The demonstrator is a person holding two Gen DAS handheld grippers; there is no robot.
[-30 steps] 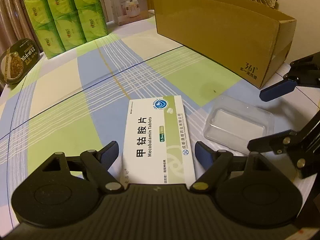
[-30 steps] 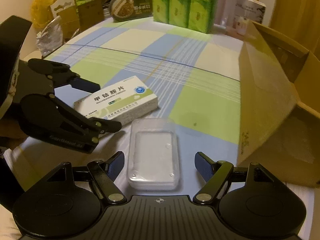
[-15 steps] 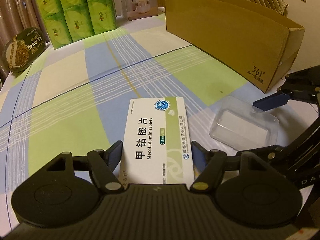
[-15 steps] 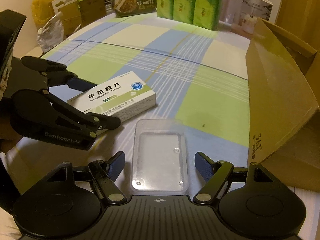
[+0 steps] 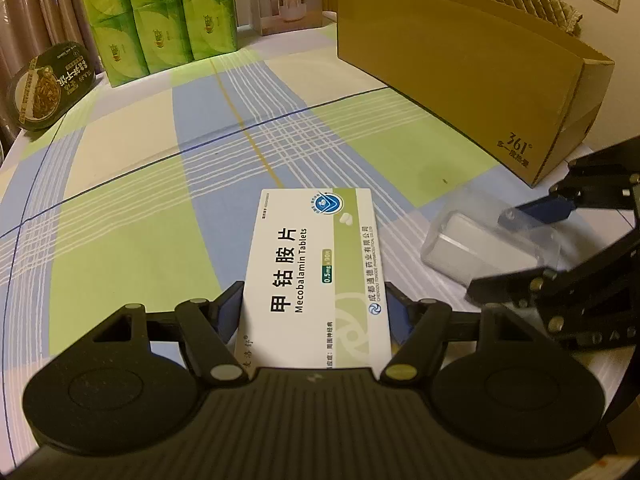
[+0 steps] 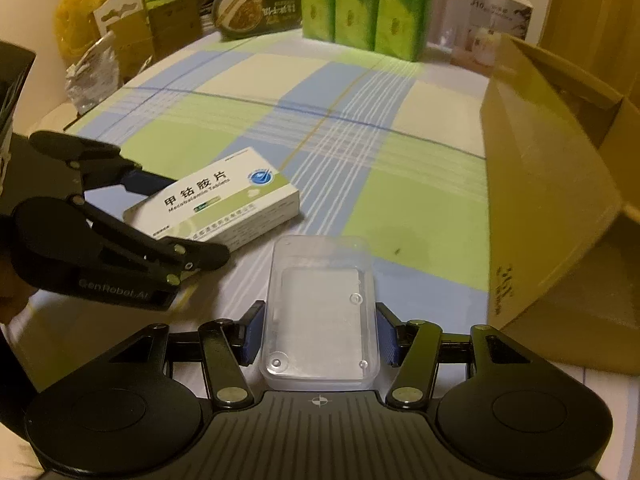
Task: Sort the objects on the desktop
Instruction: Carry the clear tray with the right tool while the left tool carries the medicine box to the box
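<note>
In the left wrist view, a white and green medicine box [image 5: 316, 276] is seen lying flat on the checked tabletop [image 5: 132, 248], its near end set between the blue pads of the left hand-held gripper [image 5: 316, 312]. The jaws are closing, and both pads appear to be touching the sides of the box. To the right, a clear plastic case [image 5: 480, 244] is seen blurred, with the right hand-held gripper [image 5: 532, 240] around it. A large cardboard box [image 5: 460, 68] is placed beyond, and green tissue packs [image 5: 160, 16] are stacked at the far edge, beside a dark food bowl [image 5: 50, 86].

In the right wrist view, the clear plastic case [image 6: 320, 312] is framed between the blue pads of the right hand-held gripper [image 6: 320, 336], whose jaws are closing; the pads are seen right against its sides. The medicine box [image 6: 220, 200] is found just left of the case, with the left hand-held gripper [image 6: 168, 220] clasped about its near end. The cardboard box [image 6: 560, 184] stands open at the right.
</note>
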